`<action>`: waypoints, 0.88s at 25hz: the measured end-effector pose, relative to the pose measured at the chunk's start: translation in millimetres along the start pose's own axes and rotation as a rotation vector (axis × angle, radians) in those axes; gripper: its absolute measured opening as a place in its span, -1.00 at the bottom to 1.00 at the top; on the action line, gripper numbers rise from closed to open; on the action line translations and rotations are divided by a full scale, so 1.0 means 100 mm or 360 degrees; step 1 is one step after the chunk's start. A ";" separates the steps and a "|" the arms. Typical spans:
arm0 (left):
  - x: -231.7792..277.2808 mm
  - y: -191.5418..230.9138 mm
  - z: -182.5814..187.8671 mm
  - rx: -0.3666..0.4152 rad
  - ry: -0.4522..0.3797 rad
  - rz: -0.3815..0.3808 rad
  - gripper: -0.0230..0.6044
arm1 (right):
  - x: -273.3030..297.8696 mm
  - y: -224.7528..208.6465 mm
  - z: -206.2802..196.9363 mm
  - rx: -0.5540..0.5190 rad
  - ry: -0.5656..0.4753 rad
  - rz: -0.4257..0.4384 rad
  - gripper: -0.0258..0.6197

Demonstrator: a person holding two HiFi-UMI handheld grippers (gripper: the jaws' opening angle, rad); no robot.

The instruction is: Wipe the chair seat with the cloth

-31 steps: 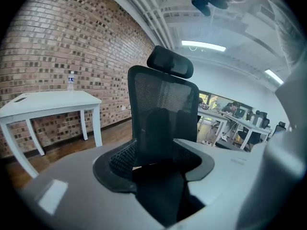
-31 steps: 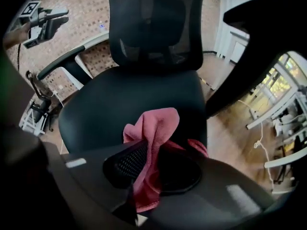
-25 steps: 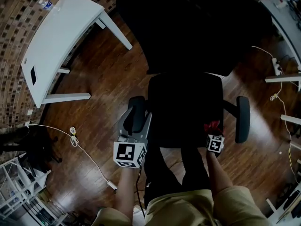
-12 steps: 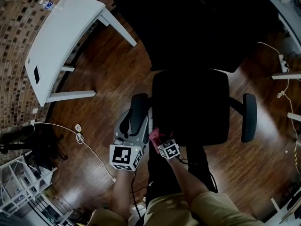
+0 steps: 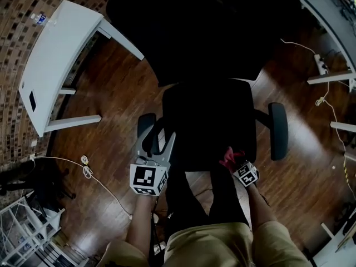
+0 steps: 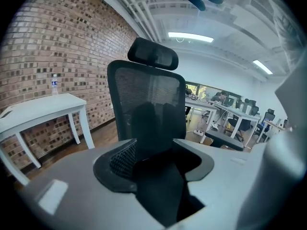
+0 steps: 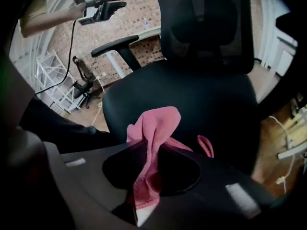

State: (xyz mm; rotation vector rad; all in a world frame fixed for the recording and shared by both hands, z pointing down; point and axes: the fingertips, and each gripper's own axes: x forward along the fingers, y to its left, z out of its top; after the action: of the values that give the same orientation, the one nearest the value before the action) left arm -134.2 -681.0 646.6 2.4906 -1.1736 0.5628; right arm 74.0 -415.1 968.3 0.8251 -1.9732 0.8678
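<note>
Where seat [image 5: 208, 121] ends — right gripper [image 5: 235, 164] clamps cloth [image 7: 158, 121].

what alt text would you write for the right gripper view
The right tool pinches a pink cloth between its jaws, over the front of a black office chair seat. Behind are the backrest, one armrest and, upper left, the left tool held up before a brick wall.

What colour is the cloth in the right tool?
Pink. The cloth shows best in the right gripper view.
</note>
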 end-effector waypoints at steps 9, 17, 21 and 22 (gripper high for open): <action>-0.01 -0.24 0.18 -0.0028 -0.0039 -0.0036 -0.25 | -0.80 -0.74 -0.62 0.0714 0.0114 -0.0615 -0.68; -0.20 -0.57 0.49 -0.0130 -0.0186 -0.0009 -0.26 | -1.43 -0.23 1.05 0.0438 -0.0603 -0.0331 -0.69; -0.48 -0.73 0.82 -0.0120 -0.0337 0.0096 -0.25 | -2.05 -0.06 2.13 0.0282 -0.1007 -0.0207 -0.69; -0.59 -0.75 0.91 -0.0107 -0.0376 0.0132 -0.25 | -2.22 -0.01 2.37 0.0215 -0.1084 -0.0199 -0.69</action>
State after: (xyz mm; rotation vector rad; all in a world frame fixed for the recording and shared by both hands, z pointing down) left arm -90.3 -638.0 529.4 2.5119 -1.3624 0.2492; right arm 79.7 -554.0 675.2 1.4511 -2.4151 0.7035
